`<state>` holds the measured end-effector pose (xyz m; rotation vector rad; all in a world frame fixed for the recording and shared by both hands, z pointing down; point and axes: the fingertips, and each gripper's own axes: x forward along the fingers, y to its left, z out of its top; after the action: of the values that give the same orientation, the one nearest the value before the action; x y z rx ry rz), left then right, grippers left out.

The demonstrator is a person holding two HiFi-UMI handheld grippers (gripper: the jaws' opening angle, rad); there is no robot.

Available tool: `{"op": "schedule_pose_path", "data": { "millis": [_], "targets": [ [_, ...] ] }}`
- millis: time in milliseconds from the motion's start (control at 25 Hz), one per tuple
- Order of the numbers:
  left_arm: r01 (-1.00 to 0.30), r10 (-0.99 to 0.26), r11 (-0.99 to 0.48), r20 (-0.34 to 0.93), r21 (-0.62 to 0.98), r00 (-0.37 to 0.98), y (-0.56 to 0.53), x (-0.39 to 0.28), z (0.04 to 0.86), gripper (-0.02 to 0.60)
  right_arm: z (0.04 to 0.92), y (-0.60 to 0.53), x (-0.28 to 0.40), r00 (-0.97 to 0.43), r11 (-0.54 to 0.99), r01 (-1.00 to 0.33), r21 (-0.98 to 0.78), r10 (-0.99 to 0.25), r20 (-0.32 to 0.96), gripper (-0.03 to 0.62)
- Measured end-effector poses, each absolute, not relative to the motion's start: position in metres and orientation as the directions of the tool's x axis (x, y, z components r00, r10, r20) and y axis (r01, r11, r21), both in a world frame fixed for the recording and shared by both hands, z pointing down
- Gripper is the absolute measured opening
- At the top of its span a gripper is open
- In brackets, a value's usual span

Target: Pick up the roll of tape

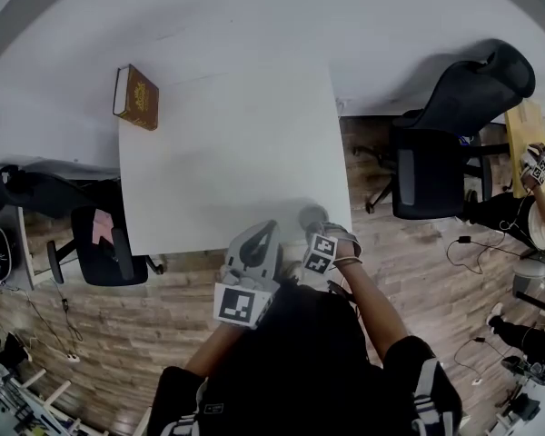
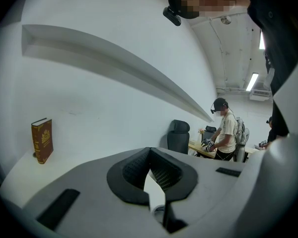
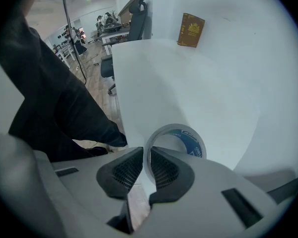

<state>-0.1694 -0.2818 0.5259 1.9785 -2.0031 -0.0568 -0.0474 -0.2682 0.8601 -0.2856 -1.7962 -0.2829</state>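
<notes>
Black shirt (image 1: 291,361), grey left gripper (image 2: 150,170) and right gripper (image 3: 147,163) with marker cubes (image 1: 239,303).

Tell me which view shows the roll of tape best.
The right gripper view: the roll of tape sits close up, its wall between the right gripper's jaws. The head view shows it small at the table edge; the left gripper view doesn't show it clearly.

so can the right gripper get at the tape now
Likely yes: the right gripper has one jaw inside the roll of tape and one outside, at the table edge, nothing in the way.
</notes>
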Motion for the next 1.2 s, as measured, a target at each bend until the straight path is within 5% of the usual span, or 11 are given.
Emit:
{"op": "schedule_pose_path", "data": {
  "millis": [1200],
  "targets": [
    [-0.989, -0.979, 0.126, 0.173, 0.081, -0.111, -0.11, -0.036, 0.471, 0.017, 0.772, -0.18, 0.066, -0.517, 0.99, 0.073, 0.122, -0.067, 0.853, 0.06]
  ]
}}
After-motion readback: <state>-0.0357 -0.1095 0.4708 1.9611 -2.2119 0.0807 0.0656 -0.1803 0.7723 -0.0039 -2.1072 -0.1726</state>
